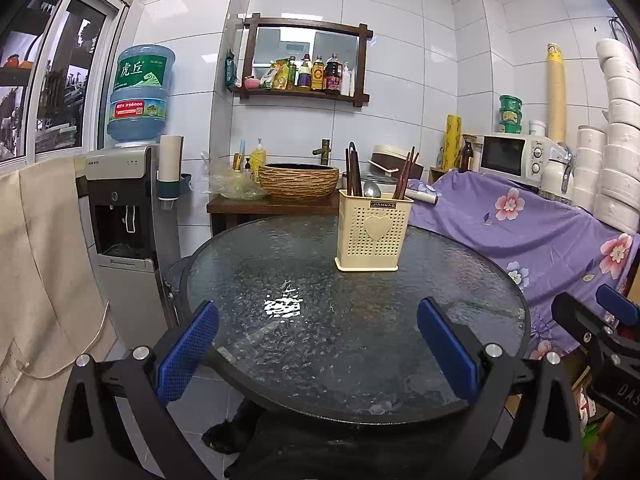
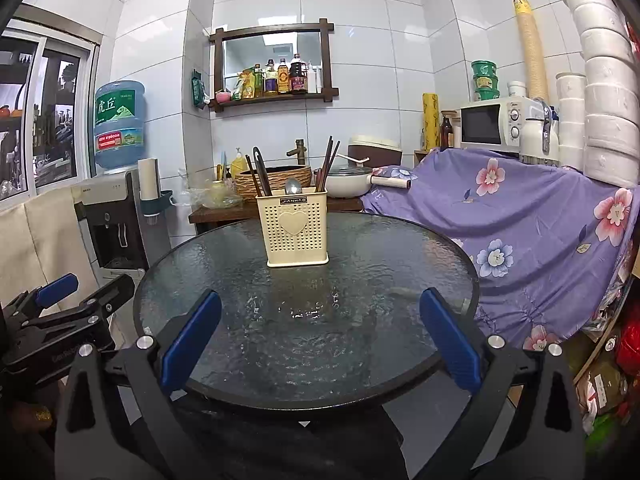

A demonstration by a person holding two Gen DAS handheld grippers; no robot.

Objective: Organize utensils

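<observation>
Textured dark glass, round counter under both views. Cream perforated holder upright toward the far side, well apart from both tools. Inside, dark chopsticks leaning at right, brown-handled utensils at left, metal spoon between. Left tool spread wide, holding nothing, above the near edge. Right tool likewise gaping, empty.

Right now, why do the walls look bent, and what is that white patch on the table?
Left wrist view: the fisheye lens bows the wall tiles; the white patch is lamp glare on the glass table. Right wrist view: same bowing, fainter glare.
</observation>
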